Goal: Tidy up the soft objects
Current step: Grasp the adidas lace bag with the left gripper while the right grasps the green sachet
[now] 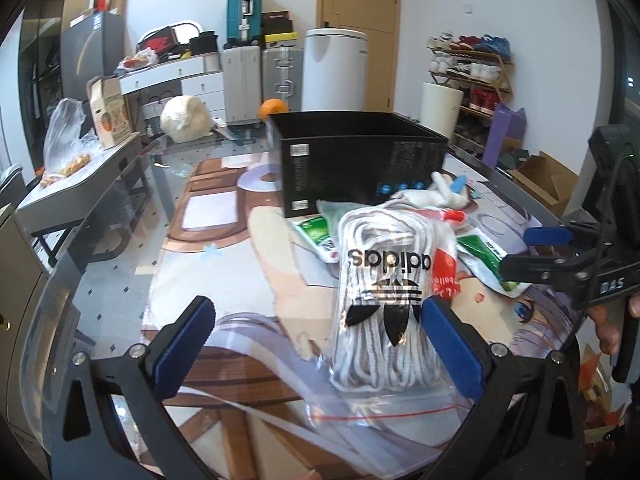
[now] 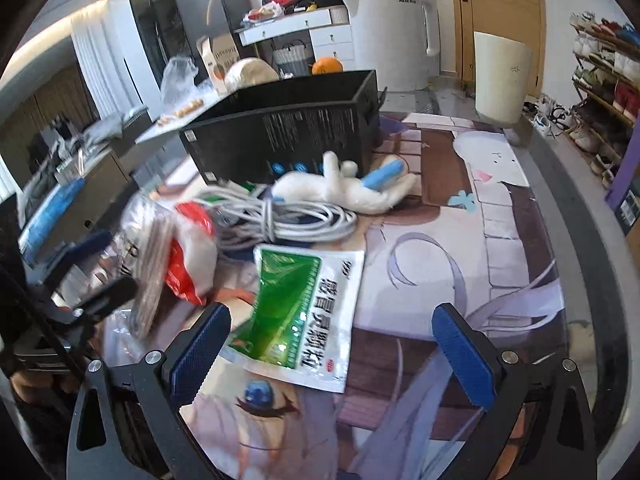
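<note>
I see one black box [image 1: 360, 160], one lace bag [image 1: 384, 304] in front of it between my wide-open left tongs [image 1: 320, 348], one cable [image 2: 280, 220], one bunny [image 2: 348, 192]. My right tongs [image 2: 332, 360] gape over one green packet [image 2: 296, 312].

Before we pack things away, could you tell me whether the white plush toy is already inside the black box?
No, the white plush toy lies on the table mat against the outside of the black box.
</note>
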`<action>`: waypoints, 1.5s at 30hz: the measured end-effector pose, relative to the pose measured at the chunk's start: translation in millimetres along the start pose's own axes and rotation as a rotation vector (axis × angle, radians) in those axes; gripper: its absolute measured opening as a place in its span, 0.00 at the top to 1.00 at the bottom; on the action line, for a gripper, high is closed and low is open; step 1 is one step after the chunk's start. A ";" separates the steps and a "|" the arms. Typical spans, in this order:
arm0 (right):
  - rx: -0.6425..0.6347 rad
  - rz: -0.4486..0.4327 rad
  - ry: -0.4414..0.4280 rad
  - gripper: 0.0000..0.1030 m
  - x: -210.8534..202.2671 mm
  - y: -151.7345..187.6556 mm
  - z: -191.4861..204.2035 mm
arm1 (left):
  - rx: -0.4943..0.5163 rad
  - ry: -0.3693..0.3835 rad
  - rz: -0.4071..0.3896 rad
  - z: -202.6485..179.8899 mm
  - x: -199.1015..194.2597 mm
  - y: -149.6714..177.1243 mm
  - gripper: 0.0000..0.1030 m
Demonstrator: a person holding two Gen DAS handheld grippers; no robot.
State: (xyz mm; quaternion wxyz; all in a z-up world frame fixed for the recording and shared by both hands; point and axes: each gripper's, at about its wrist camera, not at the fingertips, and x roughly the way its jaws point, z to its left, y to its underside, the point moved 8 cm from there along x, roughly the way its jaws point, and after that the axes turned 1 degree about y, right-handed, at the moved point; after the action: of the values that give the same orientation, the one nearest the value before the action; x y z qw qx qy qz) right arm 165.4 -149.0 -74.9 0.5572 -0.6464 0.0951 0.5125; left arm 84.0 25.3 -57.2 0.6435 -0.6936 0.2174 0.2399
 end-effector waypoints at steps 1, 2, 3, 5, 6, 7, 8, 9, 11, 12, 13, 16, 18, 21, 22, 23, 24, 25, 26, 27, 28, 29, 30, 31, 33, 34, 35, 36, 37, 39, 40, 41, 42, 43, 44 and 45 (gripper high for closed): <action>-0.008 -0.003 0.010 0.01 -0.1 -0.8 0.7 | -0.005 -0.002 -0.002 2.2 -0.2 -0.2 0.00; -0.022 -0.004 0.023 0.01 0.8 -1.1 2.3 | -0.010 -0.001 -0.001 4.3 -0.1 -0.1 0.00; -0.028 0.001 0.025 0.01 2.3 -0.7 4.2 | -0.014 -0.002 -0.001 5.5 0.3 0.3 0.00; -0.033 0.012 0.021 0.01 6.3 0.3 8.0 | -0.016 -0.010 -0.006 7.8 0.0 0.0 0.00; -0.044 0.014 0.031 0.01 7.6 1.3 9.4 | -0.021 -0.015 -0.009 9.5 -0.2 -0.3 0.00; -0.058 0.016 0.049 0.01 9.0 2.5 10.5 | -0.026 -0.017 -0.009 10.5 -0.3 -0.7 0.00; -0.076 0.020 0.078 0.01 11.2 3.2 10.7 | -0.031 -0.018 -0.010 11.8 -0.5 -1.0 0.00; -0.081 0.023 0.092 0.01 12.7 3.8 9.6 | -0.034 -0.022 -0.014 12.9 -1.0 -1.2 0.00; -0.076 0.030 0.103 0.01 13.5 5.4 5.9 | -0.039 -0.031 -0.018 15.6 -2.0 -1.0 0.00; -0.069 0.034 0.103 0.01 13.3 6.2 3.4 | -0.041 -0.033 -0.017 16.4 -2.0 -0.9 0.00; -0.066 0.034 0.105 0.01 12.6 6.5 1.8 | -0.044 -0.036 -0.020 17.4 -2.5 -1.1 0.00; -0.061 0.032 0.111 0.01 10.8 6.2 -3.1 | -0.033 -0.022 -0.007 15.9 -2.1 0.3 0.00; -0.055 0.032 0.104 0.01 11.3 6.0 -3.9 | -0.022 0.000 -0.008 10.7 -3.0 -0.5 0.00; -0.063 0.028 0.099 0.01 11.9 5.4 -1.8 | -0.014 0.038 -0.009 3.7 -3.8 -2.2 0.00; -0.065 0.027 0.098 0.01 12.9 4.6 -0.7 | -0.005 0.039 -0.008 2.6 -3.0 -2.3 0.00; -0.070 0.025 0.096 0.01 13.1 4.4 0.3 | 0.001 0.032 -0.002 1.8 -1.3 -2.1 0.00; -0.077 0.025 0.096 0.03 13.8 4.2 1.5 | 0.007 0.019 0.003 1.7 0.7 -1.8 0.00; -0.081 0.023 0.095 0.03 14.2 3.7 2.5 | 0.009 0.013 0.008 2.1 2.4 -1.5 0.00; -0.085 0.020 0.093 0.04 14.3 3.5 3.6 | 0.009 0.012 0.013 1.9 4.0 -0.9 0.00; -0.093 0.020 0.094 0.05 14.7 3.4 5.0 | 0.008 0.016 0.019 1.3 5.6 -0.4 0.00; -0.097 0.019 0.095 0.06 14.9 3.4 6.0 | 0.007 0.021 0.023 0.8 7.0 0.0 0.00; -0.102 0.016 0.095 0.09 14.9 3.3 7.3 | 0.007 0.023 0.025 0.3 8.0 0.2 0.00; -0.107 0.013 0.096 0.14 14.7 3.0 8.4 | 0.008 0.029 0.031 -0.8 9.7 0.5 0.02; -0.111 0.009 0.099 0.17 14.5 2.8 8.7 | 0.010 0.031 0.034 -1.4 10.9 0.9 0.02; -0.114 0.003 0.093 0.25 12.8 2.2 9.6 | 0.019 0.046 0.038 -4.2 12.6 2.7 0.13; -0.114 0.001 0.095 0.28 12.2 2.1 9.2 | 0.023 0.062 0.043 -6.5 13.7 3.7 0.17; -0.111 -0.004 0.095 0.33 11.4 1.8 8.2 | 0.027 0.077 0.047 -8.9 14.4 4.7 0.25; -0.110 -0.006 0.097 0.40 10.8 1.5 7.4 | 0.034 0.085 0.049 -11.1 14.2 5.8 0.34; -0.109 -0.008 0.099 0.42 10.4 1.0 6.4 | 0.043 0.091 0.051 -13.9 14.4 6.9 0.38; -0.105 -0.008 0.098 0.47 9.3 0.8 4.2 | 0.059 0.099 0.045 -18.1 13.1 7.4 0.43; -0.105 -0.008 0.096 0.48 8.9 1.0 3.7 | 0.063 0.109 0.044 -19.8 12.2 7.5 0.45; -0.103 -0.010 0.096 0.49 8.6 1.4 3.0 | 0.065 0.121 0.041 -21.9 11.1 7.0 0.47; -0.107 -0.012 0.097 0.52 8.5 1.6 3.2 | 0.064 0.128 0.039 -22.6 10.4 6.9 0.49; -0.110 -0.015 0.098 0.55 8.0 1.7 3.2 | 0.063 0.134 0.039 -23.2 9.9 6.8 0.51; -0.113 -0.022 0.103 0.58 6.9 1.5 3.1 | 0.061 0.137 0.037 -23.4 9.2 6.4 0.53; -0.116 -0.023 0.104 0.60 6.4 1.7 3.0 | 0.058 0.139 0.035 -23.3 8.8 6.0 0.54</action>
State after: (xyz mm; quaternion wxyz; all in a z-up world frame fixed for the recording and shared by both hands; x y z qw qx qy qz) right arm 165.5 -144.4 -80.4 0.5192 -0.7044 0.0867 0.4762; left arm 88.5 1.6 -66.0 0.6424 -0.6858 0.2805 0.1958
